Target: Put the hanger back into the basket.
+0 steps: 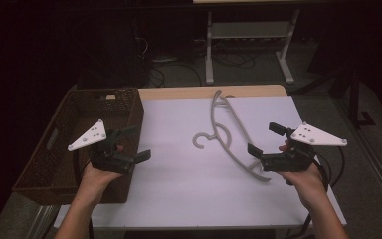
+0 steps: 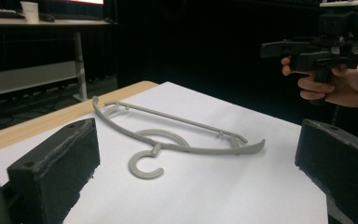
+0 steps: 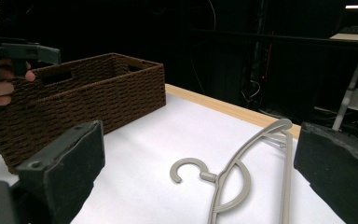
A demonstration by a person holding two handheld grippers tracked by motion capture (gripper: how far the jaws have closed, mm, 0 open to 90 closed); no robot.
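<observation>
A grey plastic hanger (image 1: 229,132) lies flat on the white table cover (image 1: 179,189), its hook toward the left. In the left gripper view the hanger (image 2: 177,140) lies ahead between the jaws; in the right gripper view the hanger (image 3: 233,179) lies close in front. My left gripper (image 1: 138,143) hovers beside the basket's right wall, open and holding nothing. Over the hanger's near end, my right gripper (image 1: 263,139) is held open with nothing between its pads. The right gripper (image 2: 272,49) also appears far off in the left gripper view.
A brown woven basket (image 1: 74,144) stands at the table's left edge, seen too as the basket (image 3: 88,93) in the right gripper view. A strip of wooden tabletop (image 1: 204,92) shows at the back. Desk legs (image 1: 209,50) and cables stand on the dark floor beyond.
</observation>
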